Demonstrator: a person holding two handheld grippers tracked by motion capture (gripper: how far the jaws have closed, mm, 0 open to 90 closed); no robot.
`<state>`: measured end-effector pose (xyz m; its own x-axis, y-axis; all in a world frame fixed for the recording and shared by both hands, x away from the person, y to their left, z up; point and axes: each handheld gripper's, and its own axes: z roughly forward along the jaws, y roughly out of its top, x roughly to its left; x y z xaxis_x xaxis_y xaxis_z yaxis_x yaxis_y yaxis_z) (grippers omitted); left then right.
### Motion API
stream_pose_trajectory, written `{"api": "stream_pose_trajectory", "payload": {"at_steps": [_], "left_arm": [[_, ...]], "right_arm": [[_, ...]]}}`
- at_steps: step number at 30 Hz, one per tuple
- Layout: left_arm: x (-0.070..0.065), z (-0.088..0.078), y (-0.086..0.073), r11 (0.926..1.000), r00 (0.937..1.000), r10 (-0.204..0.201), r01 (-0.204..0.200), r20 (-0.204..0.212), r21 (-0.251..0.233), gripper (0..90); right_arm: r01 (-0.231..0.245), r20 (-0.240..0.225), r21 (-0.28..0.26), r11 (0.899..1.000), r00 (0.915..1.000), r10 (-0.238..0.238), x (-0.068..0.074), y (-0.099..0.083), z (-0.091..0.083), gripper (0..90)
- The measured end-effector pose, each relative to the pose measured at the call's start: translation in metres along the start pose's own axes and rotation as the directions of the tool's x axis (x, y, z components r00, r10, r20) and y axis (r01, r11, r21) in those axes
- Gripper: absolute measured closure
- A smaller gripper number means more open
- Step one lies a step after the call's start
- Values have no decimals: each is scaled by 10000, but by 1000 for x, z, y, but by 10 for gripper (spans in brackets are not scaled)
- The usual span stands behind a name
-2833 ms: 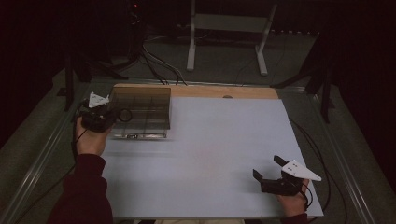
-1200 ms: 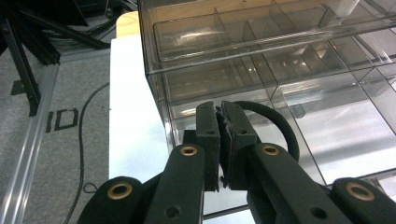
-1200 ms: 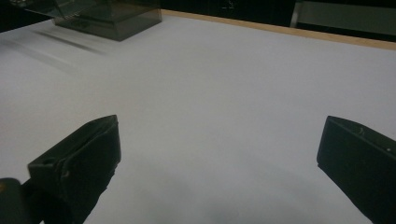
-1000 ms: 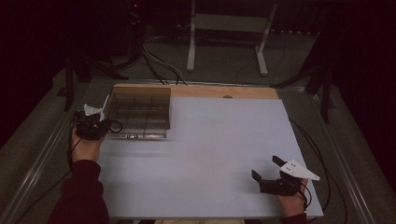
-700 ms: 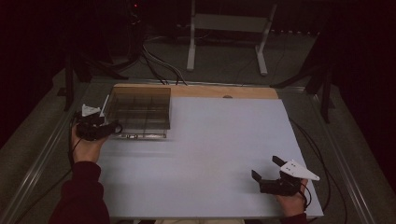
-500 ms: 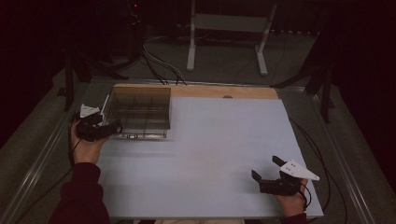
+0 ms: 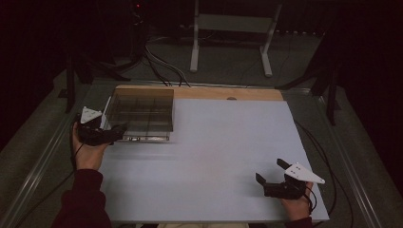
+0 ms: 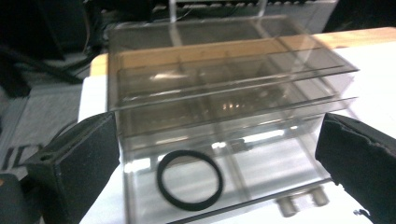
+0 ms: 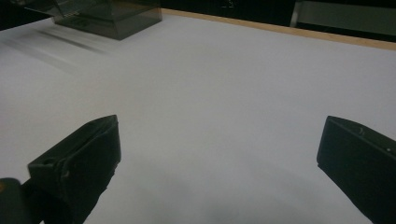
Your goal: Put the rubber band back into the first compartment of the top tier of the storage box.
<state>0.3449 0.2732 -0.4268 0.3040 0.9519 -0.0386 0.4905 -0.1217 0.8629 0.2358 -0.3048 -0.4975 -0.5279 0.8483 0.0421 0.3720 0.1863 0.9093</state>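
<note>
**Letting go at the clear box**

My left tool (image 8: 219, 154) has just been opening, nothing between its jaws. Just beyond sits the clear box (image 8: 224, 116), a black ring (image 8: 189, 180) in its drawer. Far from the box, my right tool (image 7: 280, 183) rests released on the tabletop (image 7: 228, 142). Next, I judge: back off.

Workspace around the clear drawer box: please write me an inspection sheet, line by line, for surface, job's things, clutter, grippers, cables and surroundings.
Surface: white table top with a wooden strip along its far edge.
Job's things: clear smoky drawer box at the far left corner; its lowest drawer is pulled out, and a black ring lies in it.
Clutter: nothing seen.
Grippers: left gripper at the box, its jaws have just been opening, fingers wide apart, pressing on nothing; right gripper at the near right, open over bare table.
Cables: black cables on the floor beyond the table.
Surroundings: dark room, white metal stand behind.
</note>
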Motion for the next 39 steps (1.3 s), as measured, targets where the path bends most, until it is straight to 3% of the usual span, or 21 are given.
{"api": "stream_pose_trajectory", "payload": {"at_steps": [7,16,23,39], "left_arm": [[-18,-8,6,9978,9980,611,-606,187,-267,5],[-31,-15,1,9974,9977,467,-439,486,-576,5],[-41,-14,-16,9970,9950,644,-608,767,-485,5],[-64,-29,-61,9889,9943,966,-906,462,-1181,5]], "right_arm": [[-9,-10,-16,10000,10000,9,0,0,0,0],[17,-35,-31,10000,10000,-17,0,0,0,0],[53,-58,-48,10000,10000,-53,1,0,0,0],[97,-149,-111,9999,9998,-99,3,1,1,0]]}}
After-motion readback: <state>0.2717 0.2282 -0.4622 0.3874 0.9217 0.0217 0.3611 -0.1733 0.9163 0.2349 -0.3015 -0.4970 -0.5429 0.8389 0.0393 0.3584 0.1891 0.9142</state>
